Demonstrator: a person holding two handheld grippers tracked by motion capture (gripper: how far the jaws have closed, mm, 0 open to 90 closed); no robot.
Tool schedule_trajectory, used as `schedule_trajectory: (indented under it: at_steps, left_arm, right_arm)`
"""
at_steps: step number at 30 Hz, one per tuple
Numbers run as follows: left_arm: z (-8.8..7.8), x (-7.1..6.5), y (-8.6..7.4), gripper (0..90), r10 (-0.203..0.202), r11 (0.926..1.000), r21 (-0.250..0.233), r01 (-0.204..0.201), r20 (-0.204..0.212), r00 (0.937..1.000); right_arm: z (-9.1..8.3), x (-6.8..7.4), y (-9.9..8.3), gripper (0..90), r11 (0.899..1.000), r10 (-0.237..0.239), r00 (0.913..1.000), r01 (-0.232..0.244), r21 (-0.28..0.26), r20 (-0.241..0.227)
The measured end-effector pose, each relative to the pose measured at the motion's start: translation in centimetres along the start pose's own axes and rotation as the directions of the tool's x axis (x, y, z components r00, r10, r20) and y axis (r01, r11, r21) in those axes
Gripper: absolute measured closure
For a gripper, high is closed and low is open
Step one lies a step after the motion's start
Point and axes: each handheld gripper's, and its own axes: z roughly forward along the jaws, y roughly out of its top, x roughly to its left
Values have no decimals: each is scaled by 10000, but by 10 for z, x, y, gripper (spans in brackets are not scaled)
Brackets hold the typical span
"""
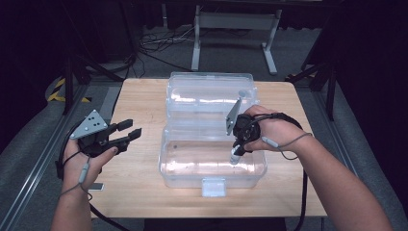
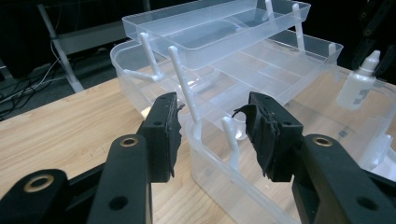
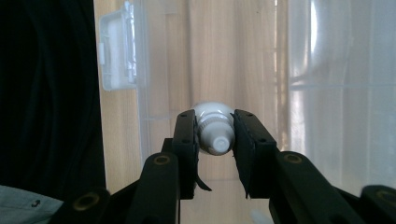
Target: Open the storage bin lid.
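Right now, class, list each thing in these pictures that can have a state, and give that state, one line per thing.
Clear plastic box: open, lid back, trays raised and fanned out.
Front latch: undone, hanging at the box's front edge.
Small white bottle: capped, gripped and held over the box's bottom compartment.
Right hand-held gripper: shut on the bottle.
Left hand-held gripper: open, holding nothing, beside the box.

One clear plastic box (image 1: 211, 168) is seen open on the table (image 1: 139, 96), reaching from the near edge to the far edge. One small white bottle (image 3: 214, 129) is counted. Two grippers are counted: the left gripper (image 1: 126, 134) and the right gripper (image 1: 236, 153). Two hands are seen.
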Motion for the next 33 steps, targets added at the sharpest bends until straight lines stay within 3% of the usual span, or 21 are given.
schedule_trajectory:
  at_steps: [7, 16, 33]
  left_arm:
    - [-1, 0, 0, 545, -2, 10000, -12, 2, -6, 10000]
    - [1, 0, 0, 544, -10, 10000, 6, 10, -23, 10000]
    - [0, 0, -1, 545, -24, 10000, 18, 24, -41, 10000]
  right_arm:
    - [11, 1, -1, 714, 9995, -105, 9999, 107, 307, -66]
    - [32, 3, -16, 714, 9939, 182, 9996, -160, 1093, -196]
    - [55, 3, -33, 714, 9867, 347, 9986, -278, 1601, -407]
